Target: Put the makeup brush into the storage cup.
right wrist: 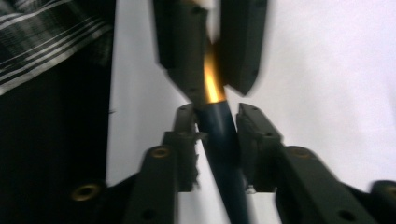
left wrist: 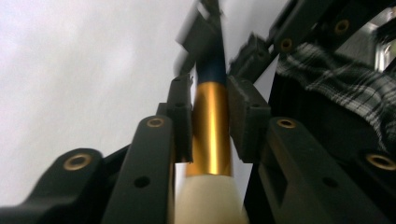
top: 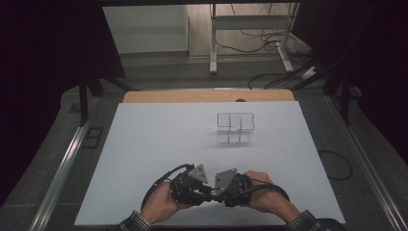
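- The left tongs (top: 204,191) and right tongs (top: 215,192) meet tip to tip low over the near middle of the white bench (top: 144,144), one in each hand.
- Between them is a slim pen (left wrist: 212,126): a gold band, a dark blue stretch and a cream end.
- Left tongs (left wrist: 210,116): closed tight, pads clamped on the gold band.
- Right tongs (right wrist: 217,135): also closed, pads pressing the dark blue stretch of the pen (right wrist: 223,140).
- A clear divided holder (top: 235,128) stands well apart, farther back and a little to the right; nothing lies between it and the tongs.
- Beyond the bench there is a wooden edge (top: 207,96), then floor with cables and a white frame.
- From the high view the pen is hidden by the tongs' bodies and grey plates; the two gripper views bring out its colours and the grips.
- In each gripper view the other tongs appear blurred beyond its own, along with a checked sleeve (left wrist: 345,88).
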The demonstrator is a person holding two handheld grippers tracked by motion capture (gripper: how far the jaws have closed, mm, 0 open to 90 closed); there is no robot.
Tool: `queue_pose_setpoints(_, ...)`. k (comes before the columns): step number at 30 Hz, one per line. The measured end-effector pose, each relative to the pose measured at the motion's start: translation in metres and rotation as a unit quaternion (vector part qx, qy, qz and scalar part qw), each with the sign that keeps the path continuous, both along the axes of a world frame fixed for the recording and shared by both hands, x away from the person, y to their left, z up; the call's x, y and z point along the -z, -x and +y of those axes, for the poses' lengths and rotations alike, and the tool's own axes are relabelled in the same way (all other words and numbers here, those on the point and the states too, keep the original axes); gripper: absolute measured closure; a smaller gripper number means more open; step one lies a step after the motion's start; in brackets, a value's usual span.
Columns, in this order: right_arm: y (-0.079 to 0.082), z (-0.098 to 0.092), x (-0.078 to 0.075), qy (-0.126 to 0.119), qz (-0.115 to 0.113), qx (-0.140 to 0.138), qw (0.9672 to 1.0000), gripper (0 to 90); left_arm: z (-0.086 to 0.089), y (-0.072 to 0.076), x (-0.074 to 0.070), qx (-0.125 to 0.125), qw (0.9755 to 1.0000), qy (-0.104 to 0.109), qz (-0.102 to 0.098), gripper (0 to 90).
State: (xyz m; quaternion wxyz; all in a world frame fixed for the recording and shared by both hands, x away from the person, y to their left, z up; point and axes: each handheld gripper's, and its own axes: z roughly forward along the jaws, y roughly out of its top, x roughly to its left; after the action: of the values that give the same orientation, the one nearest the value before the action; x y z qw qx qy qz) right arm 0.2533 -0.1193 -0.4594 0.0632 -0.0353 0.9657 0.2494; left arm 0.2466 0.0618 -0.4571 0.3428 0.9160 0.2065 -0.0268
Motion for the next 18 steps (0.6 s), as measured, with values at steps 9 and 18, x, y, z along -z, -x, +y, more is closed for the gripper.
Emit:
queue_pose_setpoints(9,-0.007,-0.003,0.005,0.003,0.038,0.034,0.9987,74.4,0.016,-0.004,-0.004,-0.046,0.9978,0.042,-0.024,42.2)
queue_pose_setpoints(18,-0.01,-0.005,0.005,0.0,0.049,0.056,0.9972,74.3,0.027,-0.006,-0.002,-0.082,0.9942,0.043,-0.053,14.1)
